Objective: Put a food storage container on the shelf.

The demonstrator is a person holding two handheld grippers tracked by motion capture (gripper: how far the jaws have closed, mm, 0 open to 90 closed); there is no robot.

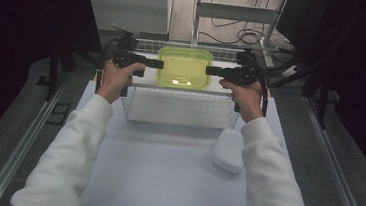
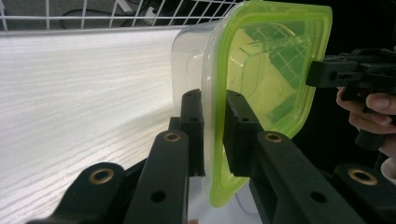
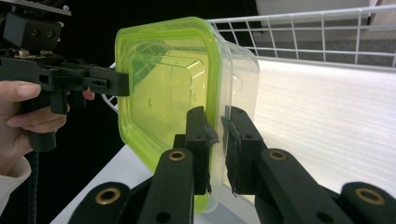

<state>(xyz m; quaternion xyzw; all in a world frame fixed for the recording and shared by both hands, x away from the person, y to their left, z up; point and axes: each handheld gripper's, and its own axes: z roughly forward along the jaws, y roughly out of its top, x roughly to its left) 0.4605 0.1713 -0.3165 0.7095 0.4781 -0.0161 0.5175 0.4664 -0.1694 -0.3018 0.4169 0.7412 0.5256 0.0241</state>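
Two grippers clamp one clear plastic box with a lime-green lid [image 1: 184, 67]: left gripper [image 1: 160, 64] on its left rim, right gripper [image 1: 209, 70] on its right, apparently lifted above the white wire basket's [image 1: 179, 122] far end.

White sleeves [image 1: 74, 146] cover both forearms; black jaws with brass-ringed screw holes [image 2: 172, 136], black cable [image 3: 31, 186] trailing from each gripper.

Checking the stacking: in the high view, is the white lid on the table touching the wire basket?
No; the white lid lies on the table nearer the person, with bare tabletop between it and the wire basket.
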